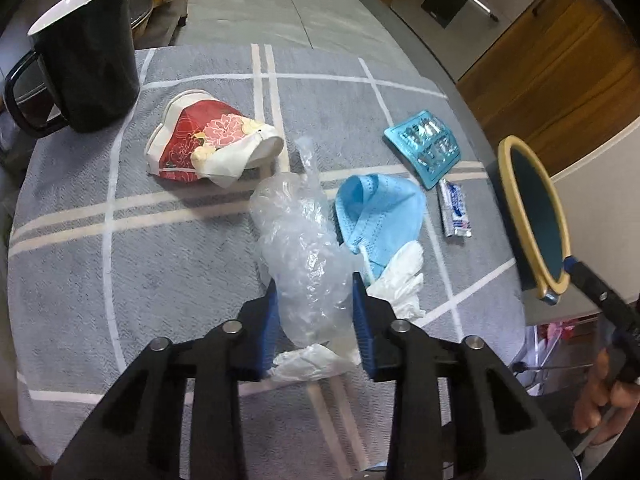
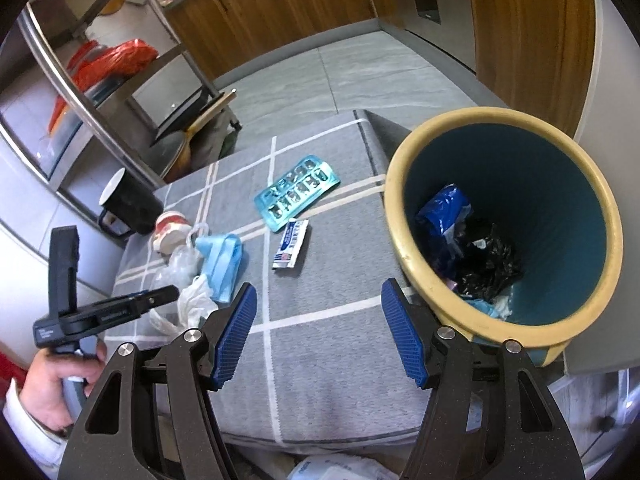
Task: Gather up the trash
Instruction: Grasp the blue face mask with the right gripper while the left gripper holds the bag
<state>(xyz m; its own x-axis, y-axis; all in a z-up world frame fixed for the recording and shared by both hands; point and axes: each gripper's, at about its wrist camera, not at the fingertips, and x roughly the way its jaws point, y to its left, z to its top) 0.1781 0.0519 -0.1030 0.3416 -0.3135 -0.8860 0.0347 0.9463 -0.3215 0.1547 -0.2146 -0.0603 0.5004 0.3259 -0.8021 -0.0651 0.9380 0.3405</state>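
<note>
Left hand-held gripper around the plastic bag

The left hand-held gripper (image 1: pixel 316 320) has its two blue pads on either side of the clear bag (image 1: pixel 300 248), partly shut; a firm pinch cannot be told. The bag lies straight ahead of it, its long way pointing away, beside the blue mask (image 1: pixel 380 208). The right hand-held gripper (image 2: pixel 316 332) is open and empty, right next to the bin (image 2: pixel 404 184). Still near the mask on the grey bench (image 1: pixel 180 264): one white glove (image 1: pixel 400 280), one pill pack (image 1: pixel 424 148), one packet (image 1: pixel 454 212), one paper cup (image 1: pixel 208 140), one mug (image 1: pixel 88 52).
</note>
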